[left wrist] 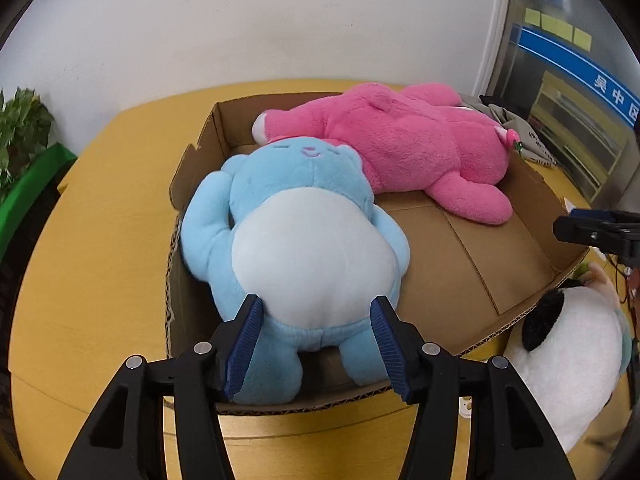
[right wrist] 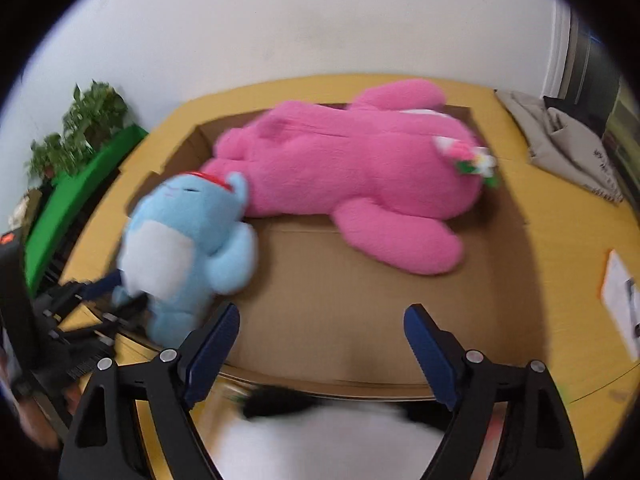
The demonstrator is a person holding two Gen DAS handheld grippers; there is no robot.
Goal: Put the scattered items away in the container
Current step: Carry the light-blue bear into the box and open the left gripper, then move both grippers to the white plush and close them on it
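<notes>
A light blue plush (left wrist: 296,240) with a white belly lies on its back at the left end of the open cardboard box (left wrist: 460,248). My left gripper (left wrist: 316,344) is open, its blue pads on either side of the plush's lower body without squeezing it. A big pink plush (left wrist: 400,140) lies across the back of the box. In the right wrist view my right gripper (right wrist: 320,340) stands wide open over the box's front edge (right wrist: 340,384). Under it, blurred, is a white plush with black patches (right wrist: 320,436). That plush (left wrist: 572,360) sits outside the box.
The box stands on a yellow table (left wrist: 100,220). A grey cloth (right wrist: 568,148) lies at the back right and a paper (right wrist: 622,304) at the right edge. A green plant (left wrist: 20,128) and a green board (right wrist: 80,184) stand left, by the white wall.
</notes>
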